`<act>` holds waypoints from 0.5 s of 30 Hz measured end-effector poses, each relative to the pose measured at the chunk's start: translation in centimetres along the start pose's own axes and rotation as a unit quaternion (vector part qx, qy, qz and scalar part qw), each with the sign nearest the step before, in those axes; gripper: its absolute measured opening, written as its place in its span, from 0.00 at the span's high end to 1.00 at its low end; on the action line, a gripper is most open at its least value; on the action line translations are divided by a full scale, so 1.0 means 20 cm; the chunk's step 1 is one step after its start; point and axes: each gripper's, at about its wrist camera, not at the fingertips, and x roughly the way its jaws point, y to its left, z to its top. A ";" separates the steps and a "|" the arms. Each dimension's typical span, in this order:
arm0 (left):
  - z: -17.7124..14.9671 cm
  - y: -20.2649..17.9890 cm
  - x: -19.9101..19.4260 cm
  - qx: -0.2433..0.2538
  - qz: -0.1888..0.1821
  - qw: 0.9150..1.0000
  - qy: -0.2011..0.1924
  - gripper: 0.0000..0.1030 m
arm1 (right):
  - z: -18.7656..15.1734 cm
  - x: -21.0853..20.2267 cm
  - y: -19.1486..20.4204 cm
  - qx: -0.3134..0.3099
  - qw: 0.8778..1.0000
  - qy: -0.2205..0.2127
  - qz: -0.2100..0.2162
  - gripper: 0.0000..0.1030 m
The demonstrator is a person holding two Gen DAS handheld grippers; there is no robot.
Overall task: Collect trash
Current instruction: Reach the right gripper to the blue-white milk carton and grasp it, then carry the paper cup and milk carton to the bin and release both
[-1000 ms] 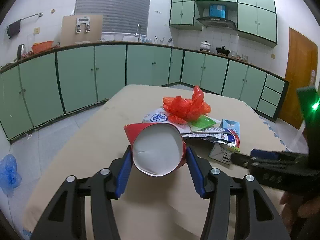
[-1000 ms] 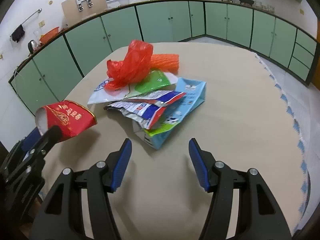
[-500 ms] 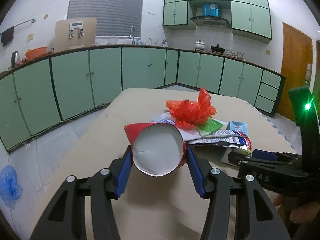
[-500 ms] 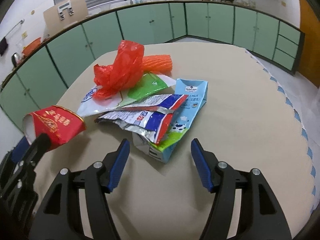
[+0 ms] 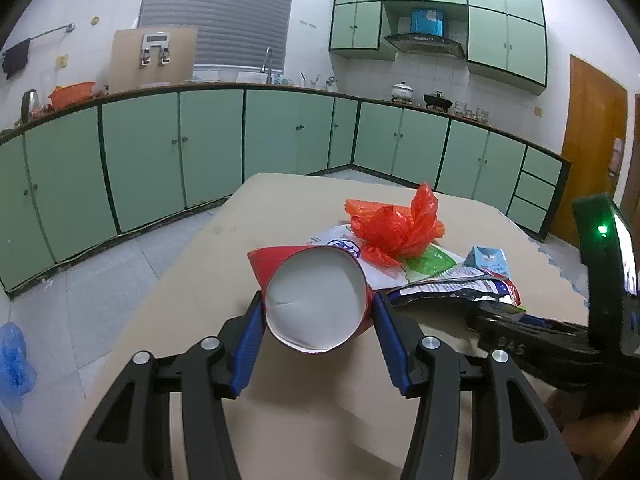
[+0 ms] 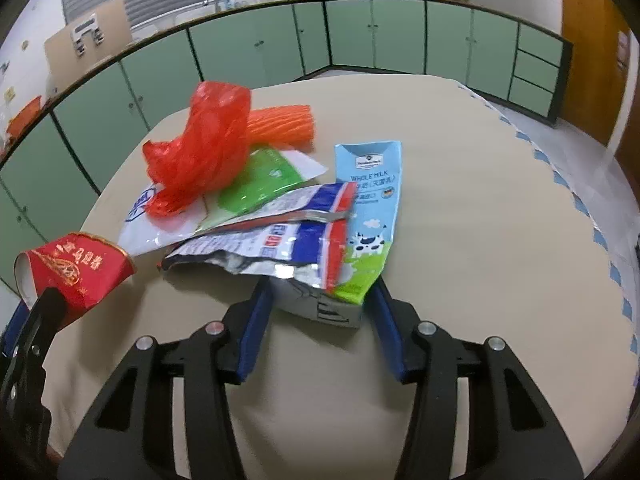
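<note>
My left gripper (image 5: 318,316) is shut on a red paper cup (image 5: 316,300), held above the table with its white inside facing the camera; the cup also shows in the right wrist view (image 6: 76,270). My right gripper (image 6: 320,304) is open, its fingers on either side of the near end of a flattened blue milk carton (image 6: 370,216). On the carton lies a crumpled foil snack bag (image 6: 276,240). Behind are a red plastic bag (image 6: 204,144), a green wrapper (image 6: 256,184), a white pouch (image 6: 148,224) and an orange ribbed roll (image 6: 280,124).
The beige table (image 6: 480,200) has a blue-patterned edge on the right. Green kitchen cabinets (image 5: 160,160) run around the room. A blue bag (image 5: 14,364) lies on the tiled floor at left. A wooden door (image 5: 592,152) is at right.
My right gripper has moved forward until its fingers straddle the milk carton's near end. My left gripper still holds the red cup and has tilted slightly upward.
</note>
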 end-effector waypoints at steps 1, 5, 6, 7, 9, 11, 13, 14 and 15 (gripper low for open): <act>0.00 0.00 0.00 -0.001 0.000 1.000 -0.001 0.49 | 0.00 -0.01 -0.01 -0.001 1.000 -0.001 -0.001 0.54; 0.01 -0.02 -0.03 0.003 -0.001 1.000 -0.005 0.49 | -0.02 -0.05 -0.04 -0.003 1.000 -0.006 0.003 0.56; 0.01 -0.02 -0.04 0.004 -0.001 1.000 -0.006 0.49 | -0.02 -0.07 -0.06 -0.003 1.000 -0.008 0.005 0.58; 0.01 -0.03 -0.05 0.005 -0.001 1.000 -0.007 0.49 | -0.02 -0.08 -0.07 -0.003 1.000 -0.009 0.005 0.58; 0.02 -0.05 -0.06 0.007 -0.001 1.000 -0.009 0.49 | -0.02 -0.11 -0.10 0.000 1.000 -0.012 0.006 0.58; 0.03 -0.07 -0.08 0.009 -0.001 1.000 -0.010 0.49 | -0.02 -0.14 -0.12 0.002 1.000 -0.014 0.005 0.58; 0.03 -0.08 -0.09 0.013 -0.001 1.000 -0.011 0.49 | -0.02 -0.16 -0.16 0.004 1.000 -0.015 0.005 0.58; 0.03 -0.10 -0.10 0.014 -0.001 1.000 -0.012 0.49 | -0.02 -0.17 -0.17 0.005 1.000 -0.016 0.006 0.58; 0.04 -0.10 -0.11 0.015 0.000 1.000 -0.013 0.49 | -0.02 -0.18 -0.19 0.006 1.000 -0.017 0.006 0.58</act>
